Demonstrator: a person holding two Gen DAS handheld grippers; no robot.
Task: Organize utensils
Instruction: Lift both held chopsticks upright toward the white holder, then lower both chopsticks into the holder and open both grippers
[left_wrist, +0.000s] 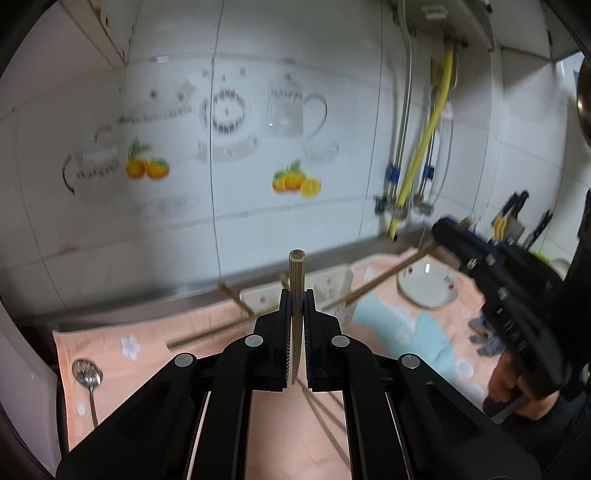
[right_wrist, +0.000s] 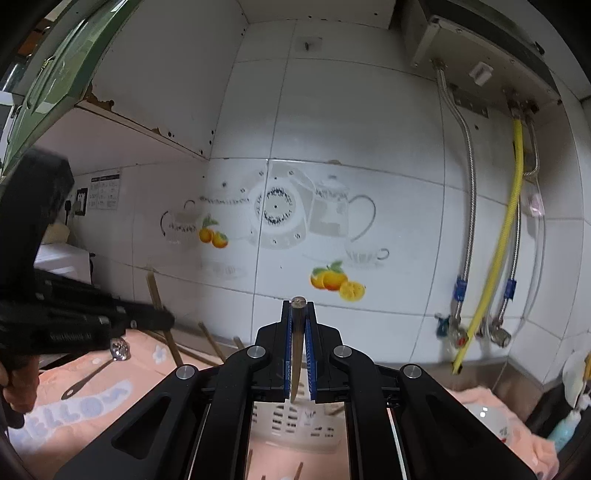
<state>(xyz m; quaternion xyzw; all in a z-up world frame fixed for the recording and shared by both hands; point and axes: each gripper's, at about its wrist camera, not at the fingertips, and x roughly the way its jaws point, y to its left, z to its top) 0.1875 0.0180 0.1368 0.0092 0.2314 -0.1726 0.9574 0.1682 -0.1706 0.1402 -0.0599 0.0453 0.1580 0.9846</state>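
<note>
My left gripper is shut on a wooden chopstick that stands upright between the pads, above the pink towel. My right gripper is shut on a dark chopstick, held above the white slotted utensil basket. In the left wrist view the right gripper holds its chopstick slanting down into the basket. A metal spoon lies on the towel at the left, also in the right wrist view. Loose chopsticks lie on the towel.
A white bowl with cherry pattern sits on the towel at the right. The tiled wall stands behind, with a yellow hose and valves. A knife rack is at the far right. A blue bottle stands at the right wrist view's edge.
</note>
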